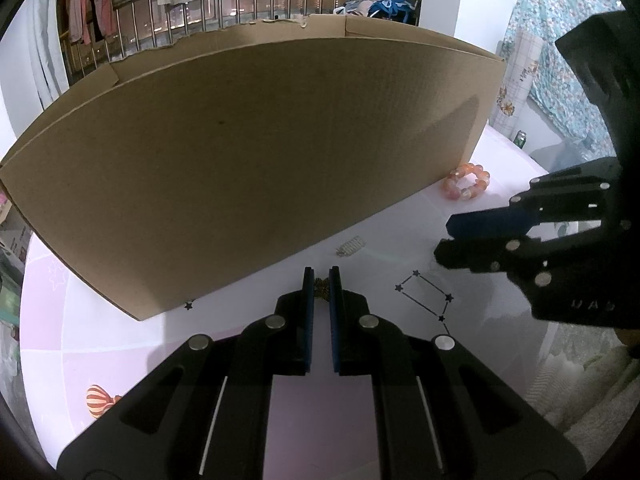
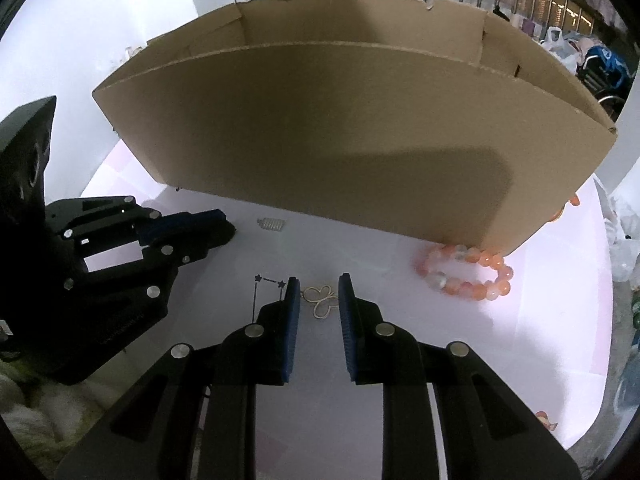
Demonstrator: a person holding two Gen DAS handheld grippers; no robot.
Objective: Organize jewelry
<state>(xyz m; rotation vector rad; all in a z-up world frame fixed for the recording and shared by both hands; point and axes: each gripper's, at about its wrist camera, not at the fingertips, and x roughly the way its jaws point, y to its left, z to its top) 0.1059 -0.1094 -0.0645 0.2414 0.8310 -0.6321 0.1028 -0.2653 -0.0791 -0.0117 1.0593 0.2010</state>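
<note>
In the left wrist view my left gripper (image 1: pixel 321 280) is shut on a small gold piece (image 1: pixel 322 290) just above the table, close to the cardboard box (image 1: pixel 240 160). My right gripper (image 2: pixel 319 289) has a gold clover-shaped pendant (image 2: pixel 320 301) between its blue pads, which touch both of its sides. From the left wrist view that gripper (image 1: pixel 443 240) comes in from the right. A small silver comb-like piece (image 1: pixel 351 247) (image 2: pixel 272 223) lies by the box wall. A pink and orange bead bracelet (image 1: pixel 466 181) (image 2: pixel 466 276) rests at the box's right corner.
The tall open cardboard box (image 2: pixel 340 140) fills the far side of the white-and-pink table cloth (image 2: pixel 400 360). A green can (image 1: pixel 521 139) stands far right. A fluffy cloth (image 1: pixel 592 392) lies at the near edge, plastic bags (image 2: pixel 624 248) to the right.
</note>
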